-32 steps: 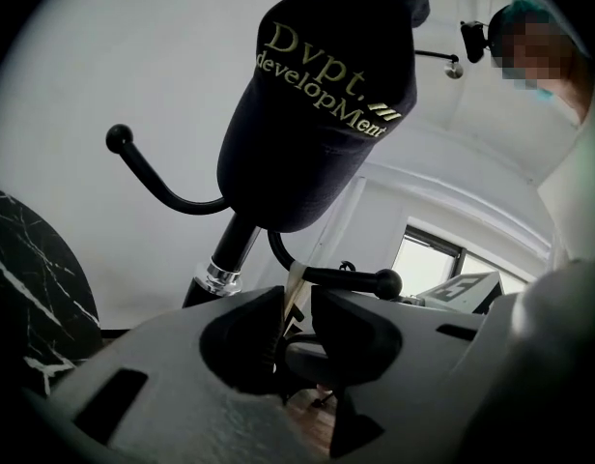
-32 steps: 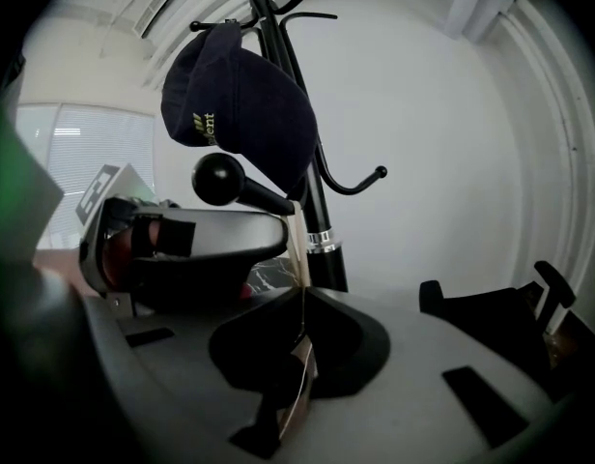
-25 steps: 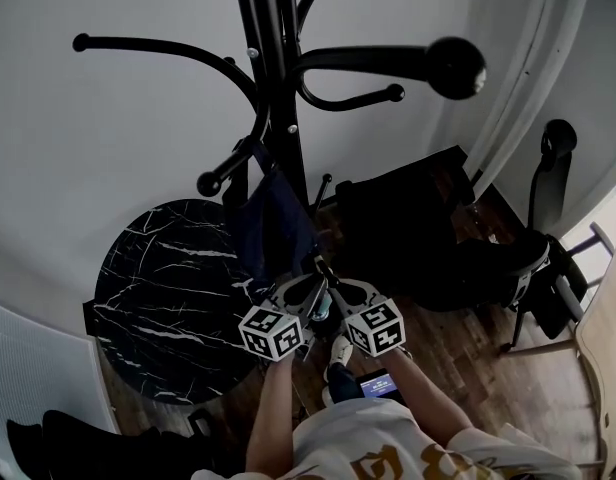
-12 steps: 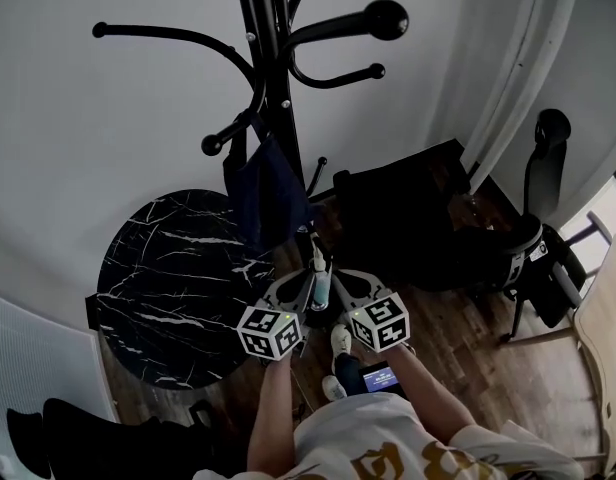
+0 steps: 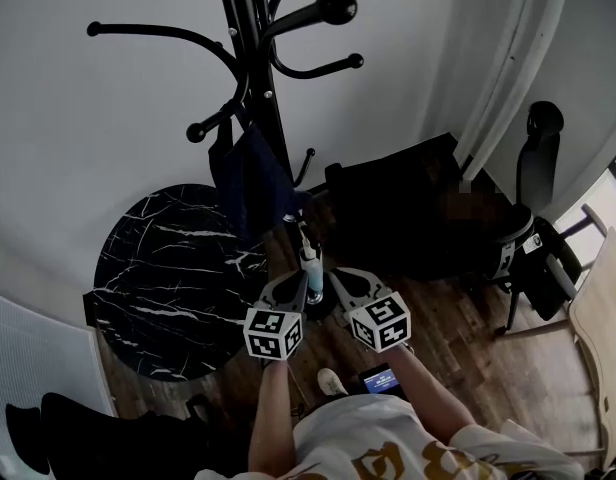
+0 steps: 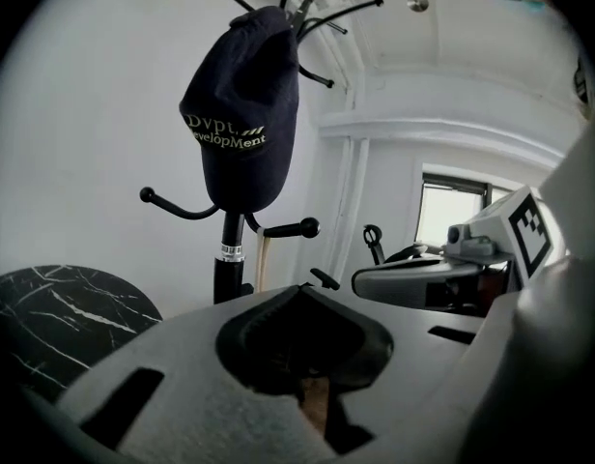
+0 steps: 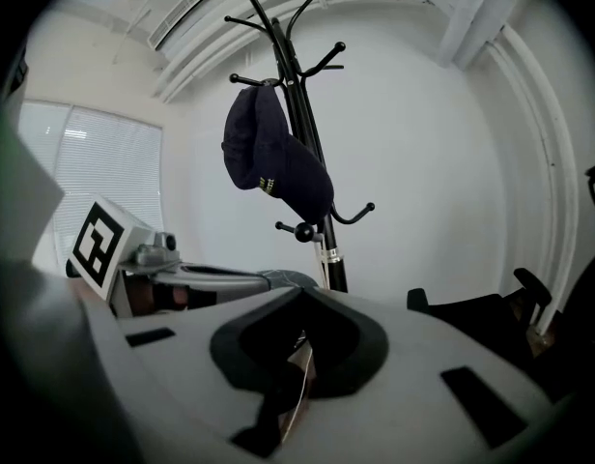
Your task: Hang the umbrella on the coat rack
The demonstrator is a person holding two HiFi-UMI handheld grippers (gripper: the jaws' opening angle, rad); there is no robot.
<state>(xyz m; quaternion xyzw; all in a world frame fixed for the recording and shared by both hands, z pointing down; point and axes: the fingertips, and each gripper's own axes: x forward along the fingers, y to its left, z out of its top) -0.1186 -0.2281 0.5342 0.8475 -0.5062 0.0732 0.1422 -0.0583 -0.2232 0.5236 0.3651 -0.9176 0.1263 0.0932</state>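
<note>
Carry step here: both claws, left [image 5: 299, 290] and right [image 5: 334, 286], look clamped shut on the bottom of the umbrella [image 5: 310, 260], held upright just below the coat rack [image 5: 256, 58]. Next it needs lifting to a free hook, clear of the cap [image 5: 250, 180]

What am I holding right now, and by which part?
Cannot be told. The left gripper and right gripper both have jaws together. Only a thin sliver shows in each gap, and no umbrella is recognisable.
</note>
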